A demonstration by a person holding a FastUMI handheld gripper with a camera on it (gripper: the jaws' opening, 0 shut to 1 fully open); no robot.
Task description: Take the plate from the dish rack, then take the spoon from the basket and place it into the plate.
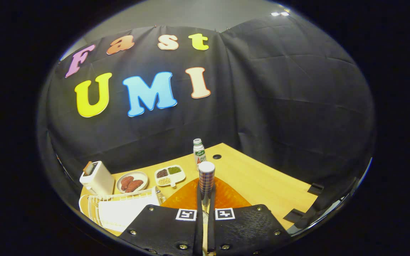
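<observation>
- On the wooden table (262, 177), far left, a white toaster (97, 177) is seen, with the white dish rack (119, 209) just in front of it.
- Beside the toaster, a small round dish of red food (132, 182) and a divided tray (169, 175) are noted.
- Centre: the spoon (206, 181) is clamped upright between the closed fingers of the gripper (205, 213), its patterned handle topmost, above the orange plate (222, 195).
- Beyond the spoon, a small bottle (199, 151) is seen standing.

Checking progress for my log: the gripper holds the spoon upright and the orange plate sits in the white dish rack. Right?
No. The gripper view shows the orange plate flat on the table, beside the dish rack. The gripper does hold the spoon upright.
</observation>
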